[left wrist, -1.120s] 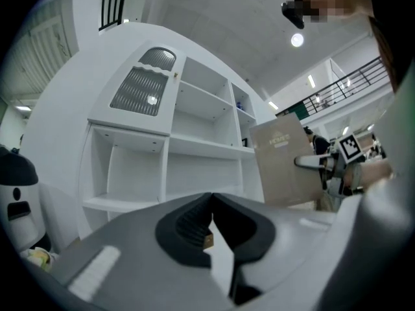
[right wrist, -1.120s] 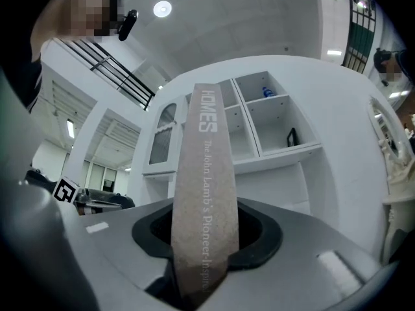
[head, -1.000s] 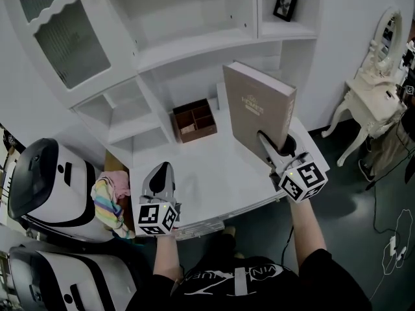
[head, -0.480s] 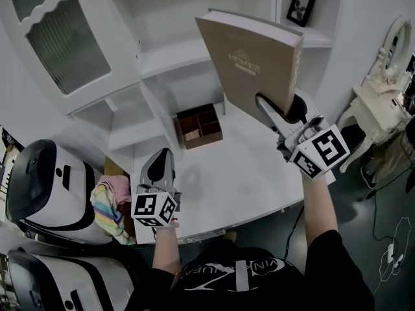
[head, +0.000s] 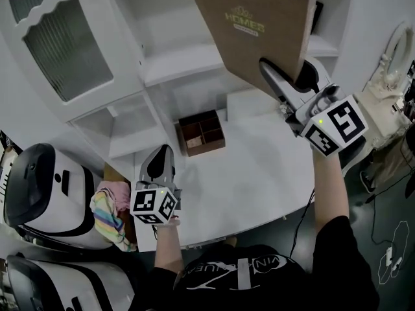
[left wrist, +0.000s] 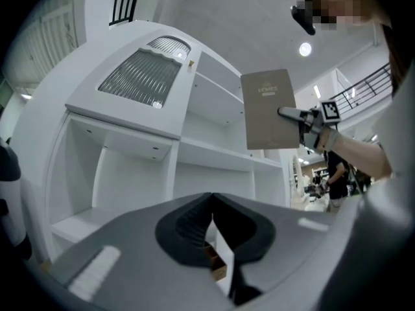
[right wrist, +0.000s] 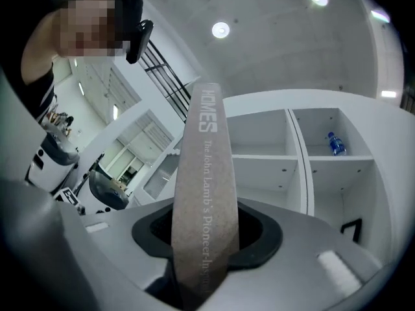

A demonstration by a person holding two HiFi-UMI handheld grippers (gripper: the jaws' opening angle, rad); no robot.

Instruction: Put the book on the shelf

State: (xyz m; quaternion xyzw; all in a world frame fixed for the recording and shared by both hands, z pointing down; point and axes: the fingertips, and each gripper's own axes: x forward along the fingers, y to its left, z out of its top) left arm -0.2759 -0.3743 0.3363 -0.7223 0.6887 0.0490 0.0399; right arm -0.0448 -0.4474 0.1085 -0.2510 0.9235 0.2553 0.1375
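One book (head: 256, 28) tilts, edge before open shelf (head: 181, 67).

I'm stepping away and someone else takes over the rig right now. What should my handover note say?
Right claw: shut on the large brown hardcover book, clamped at its spine side. It holds the book upright in the air in front of the white shelf unit.
Left claw: shut and empty, low over the white desk.
Done: the book is off the desk, at shelf height.
Left: set it on a shelf, then release.
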